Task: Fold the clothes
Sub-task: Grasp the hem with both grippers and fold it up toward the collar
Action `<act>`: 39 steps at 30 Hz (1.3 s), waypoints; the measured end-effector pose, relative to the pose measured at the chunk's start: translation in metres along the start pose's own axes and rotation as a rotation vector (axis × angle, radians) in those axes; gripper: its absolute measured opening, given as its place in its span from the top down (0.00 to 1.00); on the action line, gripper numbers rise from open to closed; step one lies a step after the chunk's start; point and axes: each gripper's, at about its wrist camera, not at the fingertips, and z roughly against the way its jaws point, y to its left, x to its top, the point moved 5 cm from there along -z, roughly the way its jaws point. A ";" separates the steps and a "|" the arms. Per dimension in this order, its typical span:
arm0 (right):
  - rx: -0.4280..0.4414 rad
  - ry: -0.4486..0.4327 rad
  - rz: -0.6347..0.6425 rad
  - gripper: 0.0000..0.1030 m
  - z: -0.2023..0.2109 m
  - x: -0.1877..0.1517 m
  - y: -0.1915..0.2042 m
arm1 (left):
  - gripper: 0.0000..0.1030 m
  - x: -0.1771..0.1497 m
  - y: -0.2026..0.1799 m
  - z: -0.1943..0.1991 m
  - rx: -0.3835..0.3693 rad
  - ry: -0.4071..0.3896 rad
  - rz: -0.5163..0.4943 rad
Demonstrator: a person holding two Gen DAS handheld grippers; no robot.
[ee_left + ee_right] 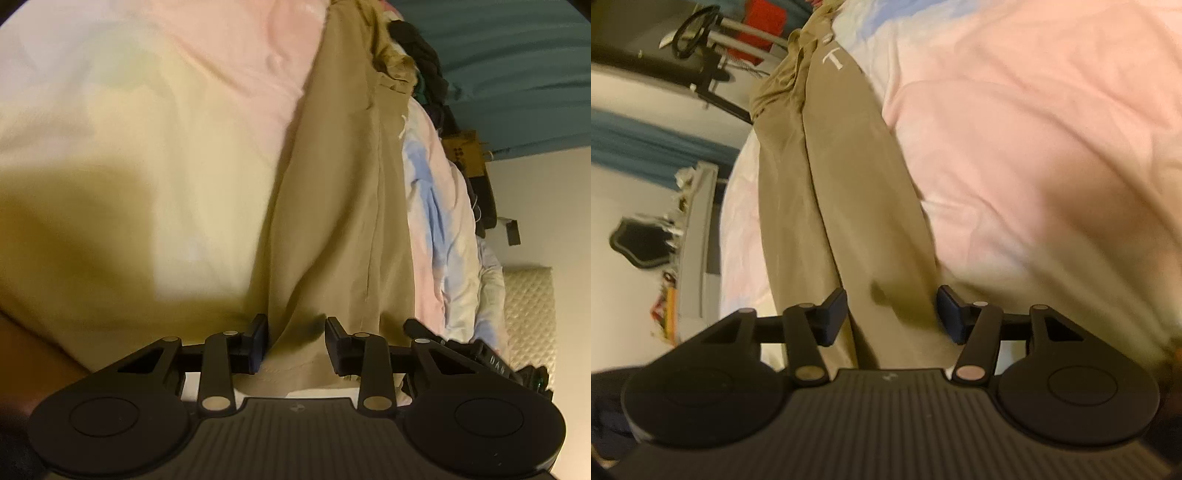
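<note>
A pair of khaki trousers (332, 221) lies stretched lengthwise on a pastel bedspread (166, 147). The trousers (849, 184) also show in the right wrist view, with a white "T" mark near the far waist end. My left gripper (295, 339) is open, its fingers either side of the near trouser end. My right gripper (892, 314) is open, its jaws straddling the near end of the trouser legs. Whether the fabric touches the pads is unclear.
A dark pile of clothes (424, 48) lies at the far end of the bed. Teal curtains (517, 74), a white wall and a quilted headboard (532, 314) are to the right. A shelf and black stand (694, 44) are left of the bed.
</note>
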 end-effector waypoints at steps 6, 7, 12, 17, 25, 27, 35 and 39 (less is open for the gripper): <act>-0.205 -0.062 0.062 0.44 0.000 -0.006 -0.001 | 0.46 -0.007 -0.003 -0.008 -0.008 0.032 -0.001; -0.205 -0.053 0.072 0.44 -0.002 -0.007 0.000 | 0.45 -0.009 -0.004 -0.011 -0.008 0.038 -0.014; -0.185 -0.013 0.103 0.43 -0.009 -0.012 0.006 | 0.45 -0.020 -0.008 -0.015 -0.003 0.045 -0.061; -0.193 -0.045 0.184 0.62 -0.004 -0.023 0.019 | 0.50 -0.025 -0.018 -0.016 0.013 0.040 -0.117; -0.102 -0.099 0.204 0.86 0.004 -0.026 0.027 | 0.84 -0.023 -0.026 -0.016 0.028 0.023 -0.145; -0.079 -0.117 0.198 0.87 0.007 -0.026 0.029 | 0.88 -0.023 -0.025 -0.009 0.018 0.009 -0.143; 0.047 -0.218 0.158 0.88 0.035 -0.017 0.040 | 0.92 -0.020 -0.042 0.022 -0.064 -0.091 -0.171; 0.105 -0.273 0.186 0.89 0.052 -0.011 0.055 | 0.93 -0.015 -0.064 0.051 -0.125 -0.168 -0.235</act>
